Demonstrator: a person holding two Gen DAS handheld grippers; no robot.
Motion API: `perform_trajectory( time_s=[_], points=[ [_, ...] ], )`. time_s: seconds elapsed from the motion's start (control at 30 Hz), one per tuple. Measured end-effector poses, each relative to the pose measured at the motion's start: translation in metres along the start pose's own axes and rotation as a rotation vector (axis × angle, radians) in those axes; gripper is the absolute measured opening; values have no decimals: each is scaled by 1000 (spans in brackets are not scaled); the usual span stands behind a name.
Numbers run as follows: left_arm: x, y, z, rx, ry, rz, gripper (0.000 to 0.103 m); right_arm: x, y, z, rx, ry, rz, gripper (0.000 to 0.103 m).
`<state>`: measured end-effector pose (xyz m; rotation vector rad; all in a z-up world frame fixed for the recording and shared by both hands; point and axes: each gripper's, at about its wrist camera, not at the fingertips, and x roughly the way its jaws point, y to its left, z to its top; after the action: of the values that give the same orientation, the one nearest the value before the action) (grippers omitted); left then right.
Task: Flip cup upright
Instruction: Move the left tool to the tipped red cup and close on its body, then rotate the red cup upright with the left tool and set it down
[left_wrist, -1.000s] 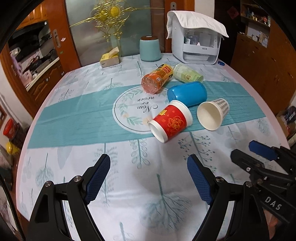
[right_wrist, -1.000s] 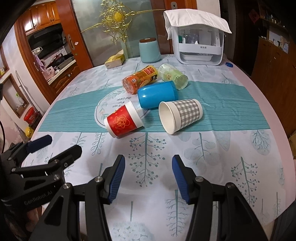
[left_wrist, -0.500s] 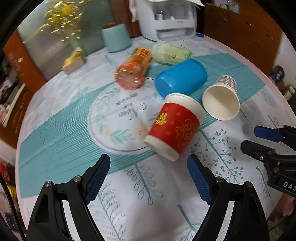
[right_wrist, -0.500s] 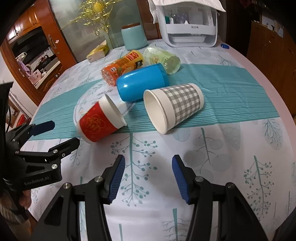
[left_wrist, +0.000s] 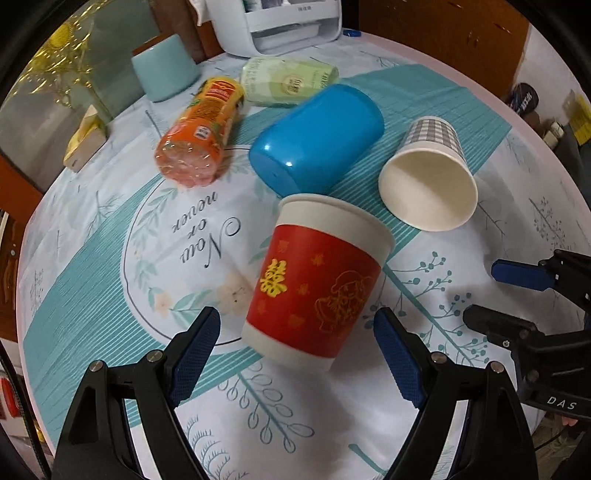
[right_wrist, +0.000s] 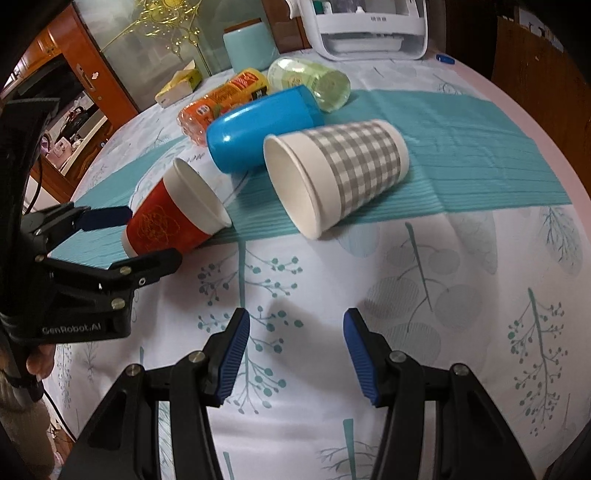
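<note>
Red cup (left_wrist: 314, 280) is lying on its side at the centre of the left wrist view, base toward the camera, white rim pointing away toward the blue cup (left_wrist: 317, 136) just behind it. In the right wrist view the same red cup (right_wrist: 173, 218) is sitting at middle left, mouth facing right, resting where the teal stripe meets the white printed cloth on the worktop (right_wrist: 424, 280).

Left gripper (left_wrist: 299, 350) is standing wide open, its two blue pads flanking the cup's base on either side with a gap showing on each; nothing is being held. Seen from the right wrist view, the left gripper (right_wrist: 133, 236) is reaching in from the left edge, one finger above the cup wall and one below it; contact cannot be judged.

Right gripper (right_wrist: 295, 347) is also standing open and holding nothing, hovering over bare cloth at bottom centre, well apart from the cups.

Checked cup (right_wrist: 336, 173) is lying on its side at centre, mouth toward lower left, just beside the blue cup. An orange bottle (left_wrist: 201, 129) and a pale green bottle (left_wrist: 288, 81) are lying on their sides behind, in the upper part of the frame.
</note>
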<state>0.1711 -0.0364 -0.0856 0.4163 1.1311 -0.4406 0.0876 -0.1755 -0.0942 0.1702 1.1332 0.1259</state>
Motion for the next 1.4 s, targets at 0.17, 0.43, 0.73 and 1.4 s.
perform_trajectory(
  time_s=[0.17, 0.43, 0.73, 1.4],
  points=[
    [-3, -9, 7, 31, 10, 14, 84, 2, -4, -2, 14, 7, 9, 53],
    [2, -11, 16, -1, 66, 27, 61, -1, -7, -5, 28, 3, 27, 53],
    [-14, 11, 2, -245, 111, -38, 60, -18, -9, -9, 41, -26, 58, 53],
    [-43, 4, -101, -831, 114, -243, 60, -48, -8, -28, 17, -48, 108, 53]
  ],
)
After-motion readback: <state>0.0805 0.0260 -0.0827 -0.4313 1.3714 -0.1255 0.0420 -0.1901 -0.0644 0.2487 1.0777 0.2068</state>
